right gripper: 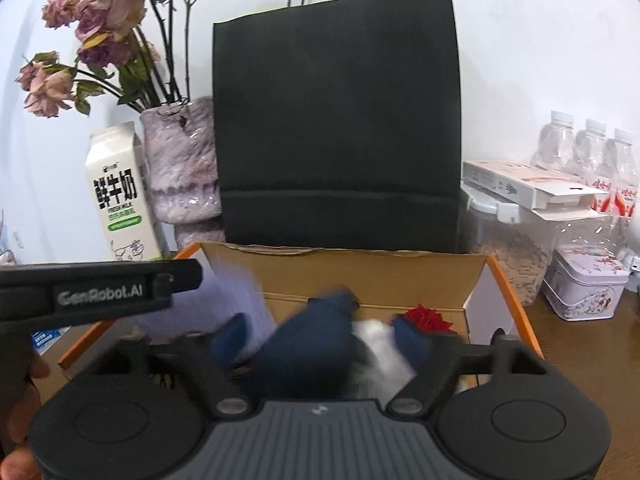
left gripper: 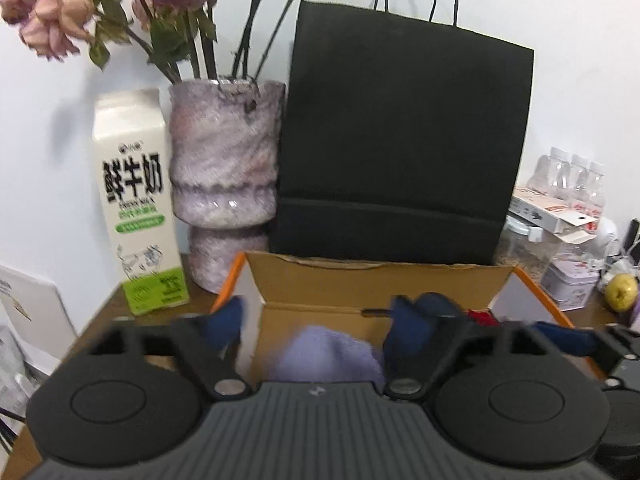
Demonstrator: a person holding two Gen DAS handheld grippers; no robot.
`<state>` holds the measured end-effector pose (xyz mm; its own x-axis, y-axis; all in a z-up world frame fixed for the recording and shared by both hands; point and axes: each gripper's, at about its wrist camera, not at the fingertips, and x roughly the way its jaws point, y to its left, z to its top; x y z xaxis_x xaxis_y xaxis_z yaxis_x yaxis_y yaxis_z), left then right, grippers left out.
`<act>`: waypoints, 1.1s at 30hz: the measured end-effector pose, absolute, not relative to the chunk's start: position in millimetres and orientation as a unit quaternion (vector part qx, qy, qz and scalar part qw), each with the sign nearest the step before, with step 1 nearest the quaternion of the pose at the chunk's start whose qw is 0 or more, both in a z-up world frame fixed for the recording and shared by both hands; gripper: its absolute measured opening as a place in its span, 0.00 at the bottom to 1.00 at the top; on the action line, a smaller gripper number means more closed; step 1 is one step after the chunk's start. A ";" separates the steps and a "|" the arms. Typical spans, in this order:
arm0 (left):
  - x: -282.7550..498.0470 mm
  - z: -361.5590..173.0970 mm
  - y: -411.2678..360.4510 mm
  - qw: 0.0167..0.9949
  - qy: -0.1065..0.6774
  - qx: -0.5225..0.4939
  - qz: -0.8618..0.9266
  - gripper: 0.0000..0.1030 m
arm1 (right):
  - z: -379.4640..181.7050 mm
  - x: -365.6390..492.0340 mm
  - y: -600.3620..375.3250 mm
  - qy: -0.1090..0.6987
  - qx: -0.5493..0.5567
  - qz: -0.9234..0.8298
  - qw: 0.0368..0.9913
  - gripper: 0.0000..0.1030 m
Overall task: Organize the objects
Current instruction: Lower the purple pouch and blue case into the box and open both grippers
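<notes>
Blurred claw (right gripper: 322, 326) over half-hidden box (right gripper: 360, 268)

The left hand-held gripper (left gripper: 316, 322) stands with jaws wide apart over an open cardboard box (left gripper: 376, 280), above a lilac cloth (left gripper: 324, 354) lying inside. Behind the box stands a black paper bag (left gripper: 400, 140), with a marbled vase (left gripper: 224, 168) and a milk carton (left gripper: 136, 200) to its left on the bench (left gripper: 108, 312).
</notes>
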<state>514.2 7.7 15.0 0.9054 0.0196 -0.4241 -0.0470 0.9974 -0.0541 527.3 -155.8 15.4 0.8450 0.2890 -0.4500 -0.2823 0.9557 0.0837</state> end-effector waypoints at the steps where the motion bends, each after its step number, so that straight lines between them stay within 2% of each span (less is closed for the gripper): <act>1: 514.3 15.4 7.9 0.976 0.216 -0.031 0.019 0.98 | 15.4 526.7 -155.9 0.235 0.007 0.149 0.960 0.96; 8: 516.6 14.1 10.9 0.973 0.225 -0.040 0.029 1.00 | 13.9 525.2 -151.4 0.240 -0.009 0.147 0.959 1.00; 33: 483.9 20.5 10.7 0.975 0.217 -0.037 0.039 1.00 | 24.5 500.6 -154.8 0.236 -0.017 0.161 0.958 1.00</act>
<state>483.9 10.7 20.5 0.9028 0.0608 -0.4258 -0.0926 0.9942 -0.0543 500.6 -154.8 24.5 0.8370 0.3002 -0.4575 -0.3163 0.9477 0.0431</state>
